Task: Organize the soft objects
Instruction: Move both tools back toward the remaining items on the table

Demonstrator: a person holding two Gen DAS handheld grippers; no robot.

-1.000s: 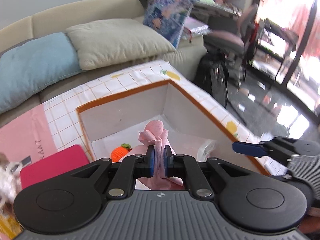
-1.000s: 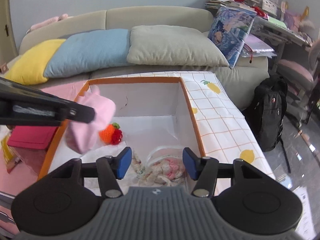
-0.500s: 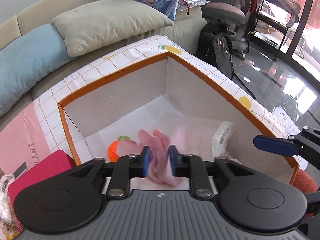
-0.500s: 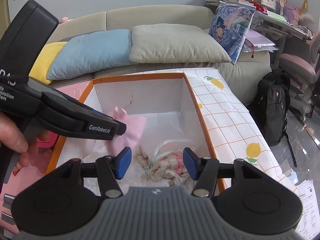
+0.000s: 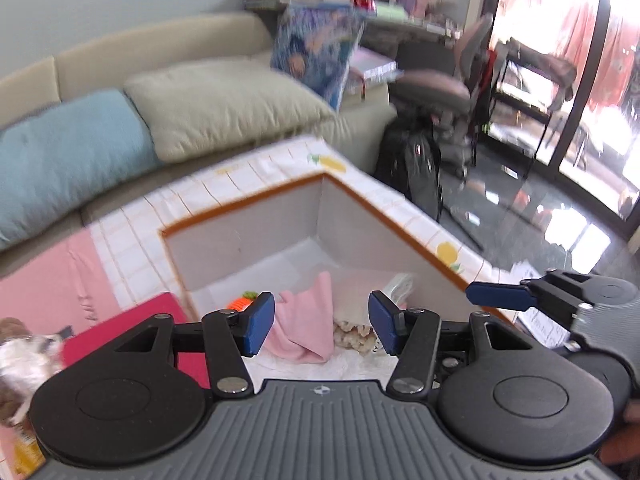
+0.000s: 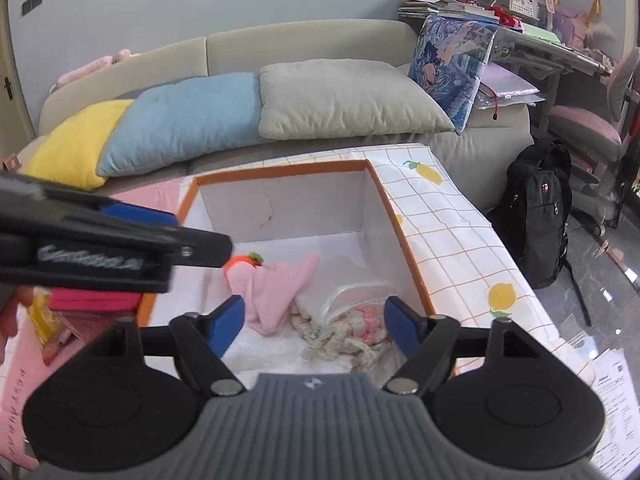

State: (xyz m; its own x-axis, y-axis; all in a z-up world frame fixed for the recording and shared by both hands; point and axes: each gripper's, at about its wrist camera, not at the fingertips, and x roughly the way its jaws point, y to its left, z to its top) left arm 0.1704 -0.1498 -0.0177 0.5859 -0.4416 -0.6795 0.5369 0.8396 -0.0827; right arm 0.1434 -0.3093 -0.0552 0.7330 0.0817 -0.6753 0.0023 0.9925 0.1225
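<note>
Pink soft cloth (image 5: 308, 328), crumpled, lies on the white floor of the open fabric storage box with orange rim (image 6: 384, 200), near its middle. Left gripper (image 5: 322, 322) hovers above it; its fingers have just been opening and now stand wide, cloth below the gap, not touched. Right gripper (image 6: 314, 320) is also over the box; its fingers have just been opening too and stand wide apart with nothing pinched. Below them sits a clear plastic bag of cream and pink knitted items (image 6: 352, 320), just beside the cloth on its right. Small orange knitted carrot with green top (image 6: 242, 260) lies behind the cloth, toward the left wall. Flat magenta case (image 5: 120, 328) rests outside the box, left side. Left-wrist view is motion-blurred. Beige sofa (image 6: 320, 40) with cushions stands behind.
</note>
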